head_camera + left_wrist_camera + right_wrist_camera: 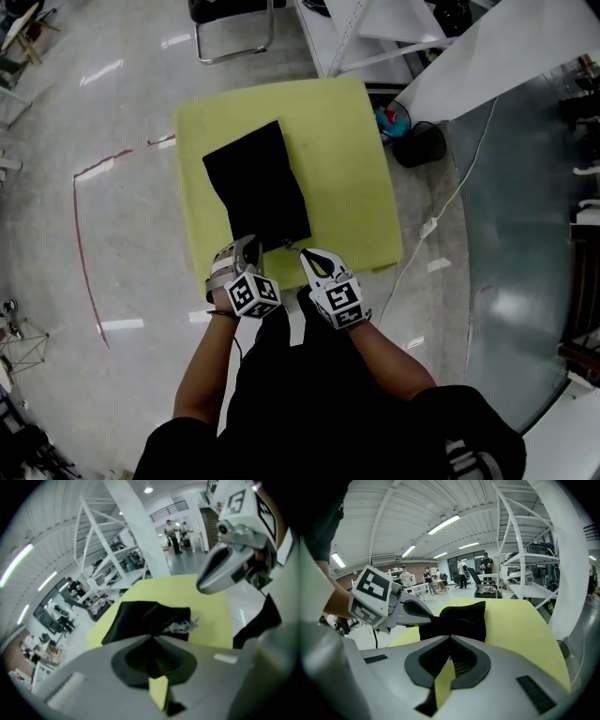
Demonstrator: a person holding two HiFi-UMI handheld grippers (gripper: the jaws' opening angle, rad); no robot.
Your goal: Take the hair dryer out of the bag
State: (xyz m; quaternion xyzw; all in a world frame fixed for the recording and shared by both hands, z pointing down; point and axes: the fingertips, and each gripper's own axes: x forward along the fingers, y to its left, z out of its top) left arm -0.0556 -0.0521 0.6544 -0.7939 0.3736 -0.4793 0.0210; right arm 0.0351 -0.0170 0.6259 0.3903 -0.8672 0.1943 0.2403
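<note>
— Head view first: where's the dryer?
— It isn't showing. I take it to be inside the black bag (256, 186), which lies flat on the yellow bench (347, 159). My left claw (251, 246) sits at the bag's near edge, and my right claw (307, 253) is just beside its near right corner.
— Left gripper view?
— My left claw is closed, apparently pinching the hem. Only this view shows a crinkled grey bit (183, 626) at the mouth; I can't tell what it is.
— Right gripper view?
— My right claw is closed on nothing. Only here does the bag's near left corner look lifted. The cloth is limp; I'd guess the dryer is rigid, smooth and fairly heavy, so hold the hem and take the handle.
</note>
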